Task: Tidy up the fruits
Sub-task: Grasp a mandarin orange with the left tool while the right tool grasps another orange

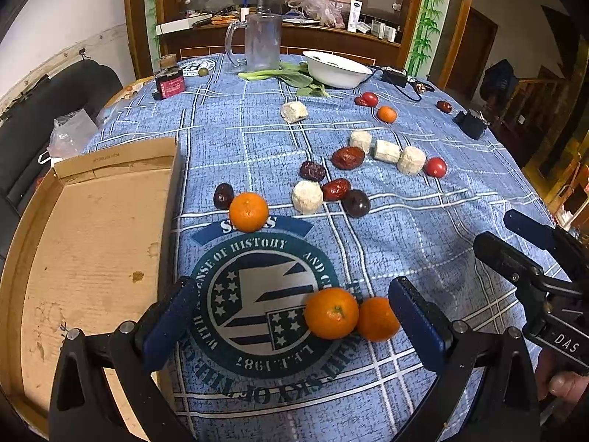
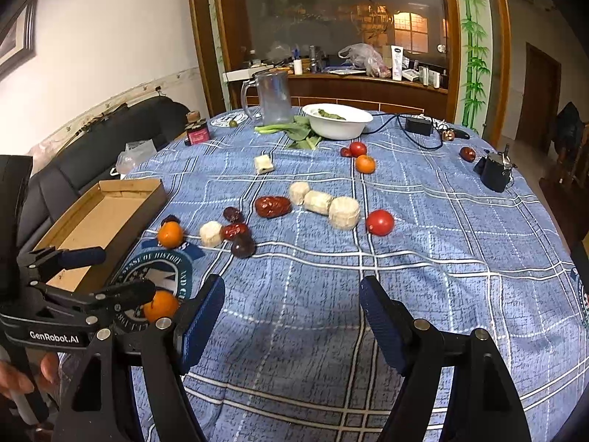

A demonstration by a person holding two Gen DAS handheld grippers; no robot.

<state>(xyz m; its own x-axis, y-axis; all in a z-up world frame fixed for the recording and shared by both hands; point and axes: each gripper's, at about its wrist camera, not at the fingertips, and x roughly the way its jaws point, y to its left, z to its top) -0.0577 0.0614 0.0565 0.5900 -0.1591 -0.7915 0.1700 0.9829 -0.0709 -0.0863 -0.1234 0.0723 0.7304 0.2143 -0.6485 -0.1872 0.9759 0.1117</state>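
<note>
A round table under a blue plaid cloth (image 2: 423, 287) printed with a circular emblem carries everything. At nine o'clock lies a shallow brown cardboard tray (image 1: 92, 243). Two small orange mandarins (image 1: 331, 317) touch each other on the emblem at six o'clock, a third (image 1: 248, 211) just above it. At the centre, wrinkled red dates (image 1: 348, 157), pale cylindrical chunks (image 1: 410, 160) (possibly corn cob) and red cherry tomatoes (image 1: 435, 167) scatter. At twelve o'clock stand a clear glass mug (image 1: 262, 42) and white bowl (image 1: 335, 72).

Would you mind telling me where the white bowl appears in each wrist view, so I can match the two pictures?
Left wrist view: white bowl at top centre-right, at the table's far edge.
Right wrist view: white bowl above centre, at the far edge.
Shared landmark: the glass mug just left of it.
</note>
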